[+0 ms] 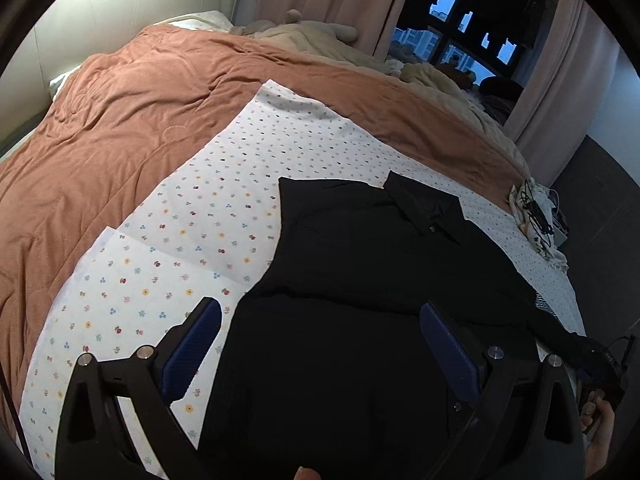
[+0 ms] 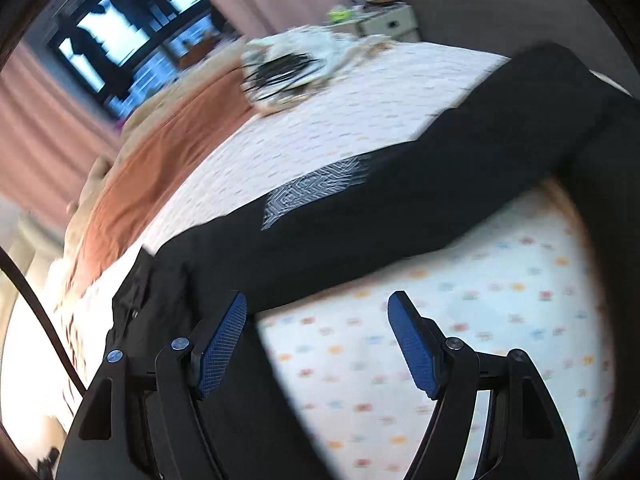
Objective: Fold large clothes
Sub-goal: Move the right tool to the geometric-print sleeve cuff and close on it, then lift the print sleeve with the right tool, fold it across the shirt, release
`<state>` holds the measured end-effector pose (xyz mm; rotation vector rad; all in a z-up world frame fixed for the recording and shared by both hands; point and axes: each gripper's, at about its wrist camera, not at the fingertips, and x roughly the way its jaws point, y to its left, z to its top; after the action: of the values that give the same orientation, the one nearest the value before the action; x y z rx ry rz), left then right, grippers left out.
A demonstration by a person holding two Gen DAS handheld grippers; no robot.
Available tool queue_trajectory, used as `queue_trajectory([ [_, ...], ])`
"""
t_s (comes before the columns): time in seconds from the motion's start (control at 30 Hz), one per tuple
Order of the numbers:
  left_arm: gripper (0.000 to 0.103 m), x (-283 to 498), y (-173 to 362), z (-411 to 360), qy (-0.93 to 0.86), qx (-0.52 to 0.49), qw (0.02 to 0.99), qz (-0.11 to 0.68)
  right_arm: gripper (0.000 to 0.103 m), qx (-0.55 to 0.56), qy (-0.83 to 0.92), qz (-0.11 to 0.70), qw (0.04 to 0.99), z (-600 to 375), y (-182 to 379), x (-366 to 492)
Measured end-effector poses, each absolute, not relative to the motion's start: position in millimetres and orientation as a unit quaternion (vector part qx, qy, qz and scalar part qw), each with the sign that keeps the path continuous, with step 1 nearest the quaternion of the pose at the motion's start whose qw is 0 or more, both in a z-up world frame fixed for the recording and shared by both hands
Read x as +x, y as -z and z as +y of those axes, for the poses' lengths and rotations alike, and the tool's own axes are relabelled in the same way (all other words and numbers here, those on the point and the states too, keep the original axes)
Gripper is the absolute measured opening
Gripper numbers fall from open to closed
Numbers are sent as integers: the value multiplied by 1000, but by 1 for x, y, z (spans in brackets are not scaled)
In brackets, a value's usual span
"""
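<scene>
Lying flat on the floral sheet [image 1: 192,216] of the bed, the black collared shirt [image 1: 360,280] looks soft, light and limp, so it will likely sag wherever unsupported. Both the left tongs [image 1: 320,344] and right tongs [image 2: 318,340] are spread and hold nothing. Pinching at a shoulder seam and the hem edge seems the surest hold.

We see a matt black cloth shirt [image 1: 360,264] on a smooth, flower-printed cotton-like sheet [image 1: 192,216]; a rust-coloured quilt [image 1: 120,120] looks soft and creased. Our left gripper [image 1: 320,344] has matt black plastic arms and ribbed blue pads [image 1: 192,348].
</scene>
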<state>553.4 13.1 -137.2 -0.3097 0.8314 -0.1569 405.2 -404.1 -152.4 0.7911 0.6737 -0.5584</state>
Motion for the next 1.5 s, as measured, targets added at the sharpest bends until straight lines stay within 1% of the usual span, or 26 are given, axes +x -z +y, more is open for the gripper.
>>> queue_trajectory([
  [0.2,101,545,141,8,90,-144,897,407,72,403,320,288,807,-439,158,362],
  [0.33,101,544,149,10,90,-135,894,418,71,413,332,283,799,-443,163,357],
  [0.37,101,544,151,11,86,-134,893,420,70,416,332,283,798,-441,164,360],
  [0.4,101,544,153,13,82,-134,893,422,64,418,334,280,797,-443,167,361],
  [0.43,101,544,155,14,82,-136,891,425,62,417,334,280,797,-444,166,362],
  [0.5,101,546,161,17,82,-140,886,433,59,409,339,281,799,-447,170,369],
  [0.57,101,547,164,20,75,-143,884,439,51,399,343,280,803,-448,173,376],
  [0.6,101,548,165,21,71,-143,884,440,44,395,344,278,805,-448,173,379],
  [0.63,101,548,165,22,68,-144,883,441,33,392,346,276,807,-449,174,380],
  [0.67,101,549,165,24,66,-145,883,442,25,389,347,272,809,-452,176,381],
  [0.7,101,549,165,25,63,-146,883,442,12,386,347,269,812,-455,178,383],
  [0.73,101,550,165,26,61,-147,883,442,3,384,348,265,813,-455,178,384],
  [0.83,101,552,162,27,63,-154,882,441,0,386,331,229,831,-447,166,378],
  [0.97,101,553,157,25,73,-163,882,437,0,370,294,180,863,-413,125,378],
  [1.17,101,553,148,27,92,-187,878,430,0,346,225,135,901,-352,71,388],
  [1.37,101,550,139,40,83,-206,881,418,0,333,156,114,923,-288,34,400],
  [1.5,101,549,137,52,82,-216,881,413,0,319,114,115,934,-242,18,411],
])
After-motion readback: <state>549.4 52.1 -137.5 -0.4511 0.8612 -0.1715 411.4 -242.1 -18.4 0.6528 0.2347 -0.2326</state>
